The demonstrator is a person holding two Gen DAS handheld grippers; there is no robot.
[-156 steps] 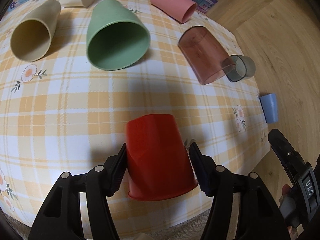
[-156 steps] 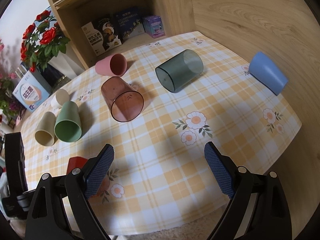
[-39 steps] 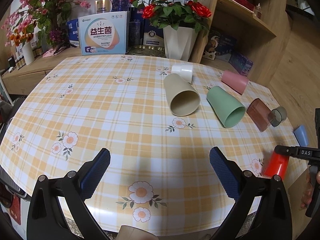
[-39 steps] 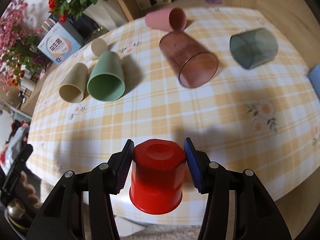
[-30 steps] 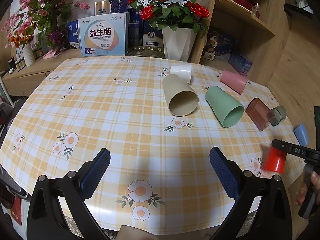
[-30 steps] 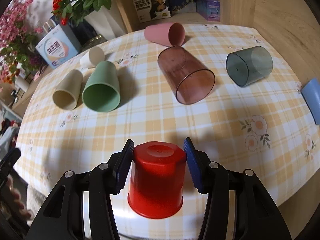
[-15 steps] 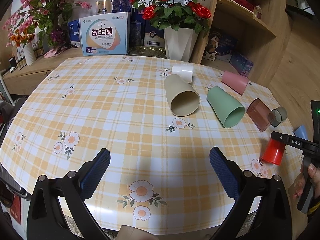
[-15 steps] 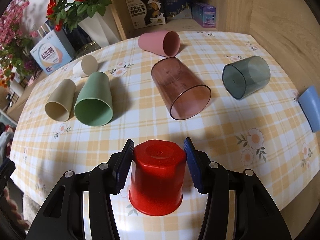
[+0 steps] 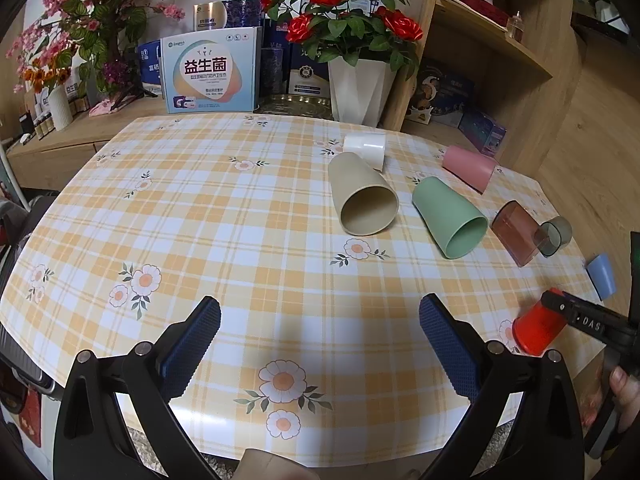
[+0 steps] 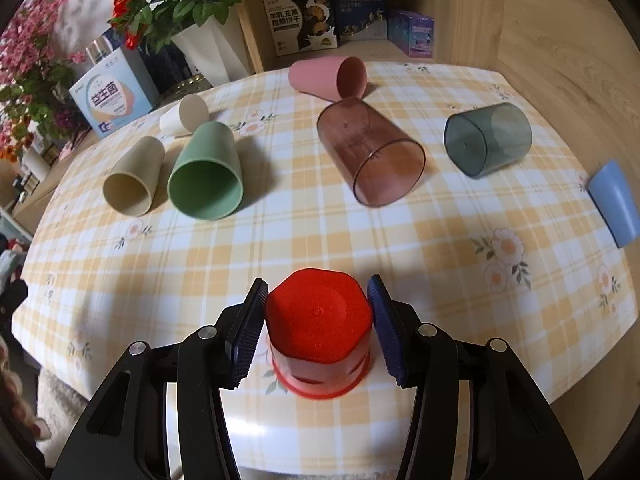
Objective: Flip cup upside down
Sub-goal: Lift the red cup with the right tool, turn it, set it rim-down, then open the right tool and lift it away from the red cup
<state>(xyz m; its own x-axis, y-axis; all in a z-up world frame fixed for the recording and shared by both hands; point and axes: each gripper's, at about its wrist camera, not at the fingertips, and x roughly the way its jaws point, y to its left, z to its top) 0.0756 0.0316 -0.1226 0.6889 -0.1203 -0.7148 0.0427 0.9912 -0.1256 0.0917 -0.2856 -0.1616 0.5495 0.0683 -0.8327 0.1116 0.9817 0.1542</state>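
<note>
Standing upside down near the worktop's [image 10: 320,232] front edge, the red cup [image 10: 319,320] sits between the right gripper's [image 10: 318,322] jaws, which pinch its base from both sides. That gripper's arm reads "DAS" in the left wrist view. The left gripper [image 9: 320,344] hangs with jaws spread wide over bare checked cloth. Behind the worktop, a pale blue box [image 9: 210,76] reads "益生菌".

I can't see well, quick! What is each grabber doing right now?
Left gripper: open, holding nothing.
Right gripper: closed on the red cup, which is upside down.
</note>
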